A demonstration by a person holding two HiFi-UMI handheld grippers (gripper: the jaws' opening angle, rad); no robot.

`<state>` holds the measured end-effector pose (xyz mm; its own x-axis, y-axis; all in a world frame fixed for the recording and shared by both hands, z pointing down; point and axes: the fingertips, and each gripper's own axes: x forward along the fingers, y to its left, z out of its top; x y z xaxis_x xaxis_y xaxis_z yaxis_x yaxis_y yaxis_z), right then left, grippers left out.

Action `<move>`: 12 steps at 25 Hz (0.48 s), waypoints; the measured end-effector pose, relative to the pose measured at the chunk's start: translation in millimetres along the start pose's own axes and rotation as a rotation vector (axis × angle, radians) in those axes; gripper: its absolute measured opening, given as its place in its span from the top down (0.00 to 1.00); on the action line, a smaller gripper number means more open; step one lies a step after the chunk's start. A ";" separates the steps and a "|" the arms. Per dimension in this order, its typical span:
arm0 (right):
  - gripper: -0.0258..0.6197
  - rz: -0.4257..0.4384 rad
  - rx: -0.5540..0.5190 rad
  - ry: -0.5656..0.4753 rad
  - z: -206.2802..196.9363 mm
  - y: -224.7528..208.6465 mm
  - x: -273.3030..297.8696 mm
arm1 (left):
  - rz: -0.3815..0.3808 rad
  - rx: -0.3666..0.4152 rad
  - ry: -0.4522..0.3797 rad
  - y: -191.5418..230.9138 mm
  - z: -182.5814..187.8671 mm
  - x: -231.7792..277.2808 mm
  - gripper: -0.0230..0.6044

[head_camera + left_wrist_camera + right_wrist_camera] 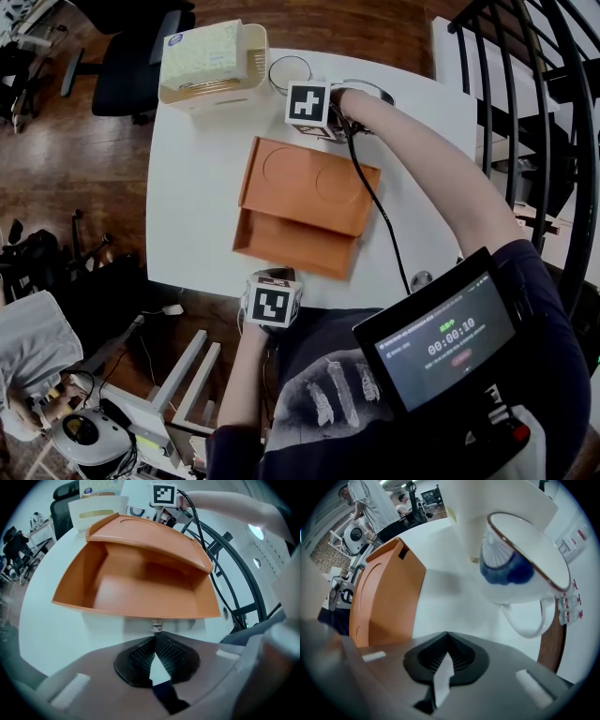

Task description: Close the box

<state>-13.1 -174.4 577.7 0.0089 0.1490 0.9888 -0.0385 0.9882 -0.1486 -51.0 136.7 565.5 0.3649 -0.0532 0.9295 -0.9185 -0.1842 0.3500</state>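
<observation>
left hand-held gripper (153, 637) jaws together | right hand-held gripper (446, 633) jaws together

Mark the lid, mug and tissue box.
lid (314, 183), head view, middle of its top face
mug (534, 545), right gripper view, inner wall
tissue box (202, 54), head view, top face

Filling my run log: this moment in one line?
box: lid ajar | left claw: shut, empty, near side | right claw: shut, empty, far side
</observation>
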 end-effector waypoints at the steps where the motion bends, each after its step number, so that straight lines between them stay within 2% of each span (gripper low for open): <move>1: 0.95 -0.001 -0.002 -0.001 0.3 0.2 -0.1 | 0.001 0.003 0.000 -0.1 0.2 0.1 0.94; 7: 0.95 -0.037 -0.062 0.039 0.4 1.9 0.5 | -0.003 0.019 0.001 -2.1 2.0 0.8 0.94; 12: 0.95 -0.031 -0.053 0.025 0.6 1.0 -0.2 | -0.005 0.021 -0.006 -2.4 4.8 1.1 0.94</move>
<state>-13.8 -173.5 577.4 0.0339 0.1183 0.9924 0.0152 0.9928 -0.1189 -47.6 132.4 565.1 0.3710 -0.0585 0.9268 -0.9131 -0.2047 0.3526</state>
